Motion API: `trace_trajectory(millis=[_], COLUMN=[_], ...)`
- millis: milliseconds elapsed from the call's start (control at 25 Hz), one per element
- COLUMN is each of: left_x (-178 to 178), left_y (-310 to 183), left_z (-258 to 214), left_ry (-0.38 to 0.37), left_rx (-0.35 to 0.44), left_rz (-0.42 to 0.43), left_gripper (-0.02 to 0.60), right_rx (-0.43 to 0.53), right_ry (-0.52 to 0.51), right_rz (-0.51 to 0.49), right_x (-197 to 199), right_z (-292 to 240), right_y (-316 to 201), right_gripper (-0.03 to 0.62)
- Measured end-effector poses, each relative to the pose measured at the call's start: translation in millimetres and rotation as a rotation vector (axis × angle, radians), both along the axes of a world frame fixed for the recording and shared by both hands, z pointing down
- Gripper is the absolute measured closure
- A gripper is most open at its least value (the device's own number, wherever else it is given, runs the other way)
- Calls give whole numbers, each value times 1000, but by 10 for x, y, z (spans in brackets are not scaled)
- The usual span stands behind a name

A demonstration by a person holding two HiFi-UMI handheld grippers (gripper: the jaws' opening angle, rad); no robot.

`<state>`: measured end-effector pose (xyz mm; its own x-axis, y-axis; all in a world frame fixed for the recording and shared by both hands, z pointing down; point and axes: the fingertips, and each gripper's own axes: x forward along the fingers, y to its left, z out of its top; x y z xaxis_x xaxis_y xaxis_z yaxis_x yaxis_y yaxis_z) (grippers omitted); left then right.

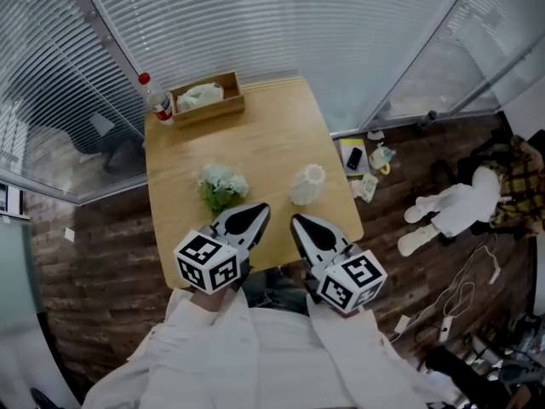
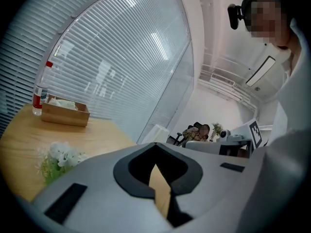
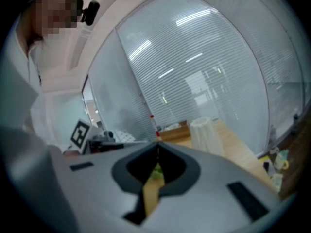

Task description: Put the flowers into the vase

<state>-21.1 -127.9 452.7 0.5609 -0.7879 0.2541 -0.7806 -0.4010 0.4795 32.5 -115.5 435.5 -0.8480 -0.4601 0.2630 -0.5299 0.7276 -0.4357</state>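
Observation:
A small bunch of white flowers with green leaves (image 1: 221, 186) lies on the wooden table (image 1: 255, 135), left of a white ribbed vase (image 1: 308, 184) that stands upright. My left gripper (image 1: 261, 209) hovers over the table's near edge, just right of the flowers, with its jaws shut and nothing in them. My right gripper (image 1: 297, 221) is just in front of the vase, also shut and empty. In the left gripper view the flowers (image 2: 58, 157) lie low at the left of the closed gripper (image 2: 155, 144). The right gripper view shows the vase (image 3: 205, 132) ahead and right of the closed gripper (image 3: 157, 144).
A wooden tissue box (image 1: 207, 98) and a red-capped bottle (image 1: 156, 98) stand at the table's far edge, against glass walls with blinds. On the floor to the right lie a white stuffed toy (image 1: 451, 207), small items (image 1: 366, 160) and cables (image 1: 464, 292).

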Motion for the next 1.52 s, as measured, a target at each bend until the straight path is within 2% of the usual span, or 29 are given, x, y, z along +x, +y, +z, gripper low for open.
trace_trajectory(millis=[160, 520, 720, 880, 1080, 1320, 1520], left_x=[-14, -178, -371, -475, -647, -798, -1004], left_y=[-15, -43, -48, -59, -3, 6, 0], left_z=[64, -49, -6, 36, 172, 310, 500], left_ry=[-5, 10, 8, 10, 22, 80, 57], left_rx=[-36, -19, -37, -50, -72, -86, -111], left_rz=[-8, -15, -45, -66, -91, -111, -178], left_gripper=[572, 572, 572, 572, 572, 572, 572], right_rx=[-12, -6, -18, -42, -83, -133, -153], right_ry=[14, 31, 34, 13, 37, 24, 35], right_rz=[-11, -6, -11, -15, -21, -85, -103], right_x=[-49, -163, -270, -338, -440, -721, -866], right_z=[46, -10, -3, -5, 163, 282, 405], right_y=[-15, -46, -32, -69, -62, -4, -41], right_gripper=[580, 580, 580, 580, 580, 580, 580])
